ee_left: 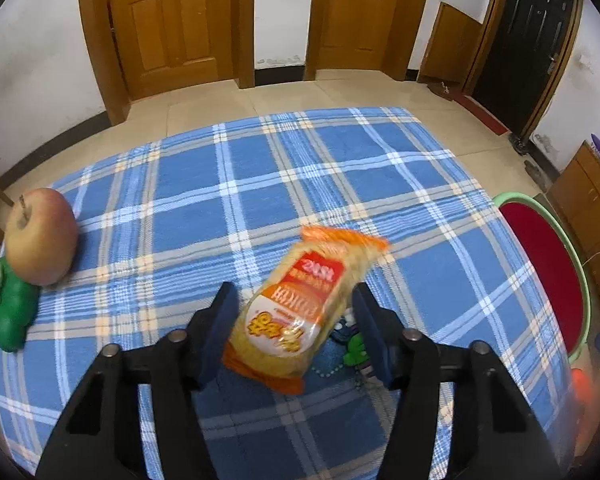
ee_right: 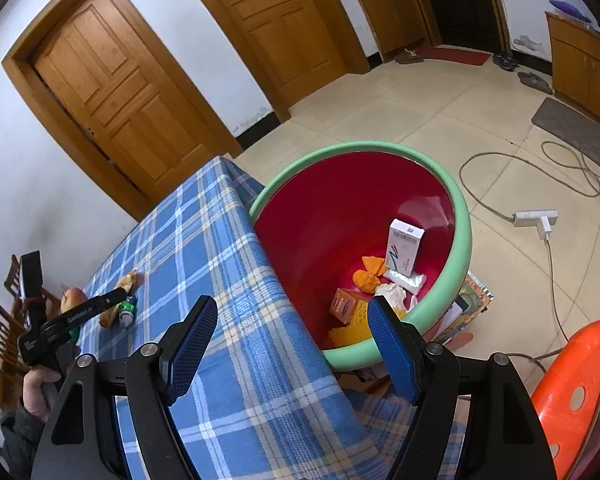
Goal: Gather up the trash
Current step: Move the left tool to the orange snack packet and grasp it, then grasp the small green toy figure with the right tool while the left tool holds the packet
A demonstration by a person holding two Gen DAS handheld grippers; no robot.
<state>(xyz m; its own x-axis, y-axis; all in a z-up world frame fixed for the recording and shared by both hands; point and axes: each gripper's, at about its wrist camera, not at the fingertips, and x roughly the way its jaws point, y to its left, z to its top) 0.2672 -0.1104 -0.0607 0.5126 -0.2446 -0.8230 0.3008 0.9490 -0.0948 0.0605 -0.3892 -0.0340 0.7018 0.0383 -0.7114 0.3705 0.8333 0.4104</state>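
Observation:
An orange and yellow snack packet (ee_left: 300,308) lies between the fingers of my left gripper (ee_left: 296,308) on the blue plaid tablecloth (ee_left: 260,184). The jaws stand wide, with a gap on each side of the packet. A small green and white wrapper (ee_left: 354,346) lies by the right finger. My right gripper (ee_right: 292,328) is open and empty, above the table edge beside the red tub with a green rim (ee_right: 466,240). The tub holds a white box (ee_right: 405,246), an orange box (ee_right: 346,305) and crumpled wrappers. The packet (ee_right: 120,292) and the left gripper also show far left in the right wrist view.
An apple (ee_left: 40,236) sits on a green toy (ee_left: 8,316) at the table's left edge. The tub (ee_left: 548,264) stands off the table's right side. An orange plastic stool (ee_right: 580,392) is near right. A power strip (ee_right: 536,218) and cables lie on the tiled floor.

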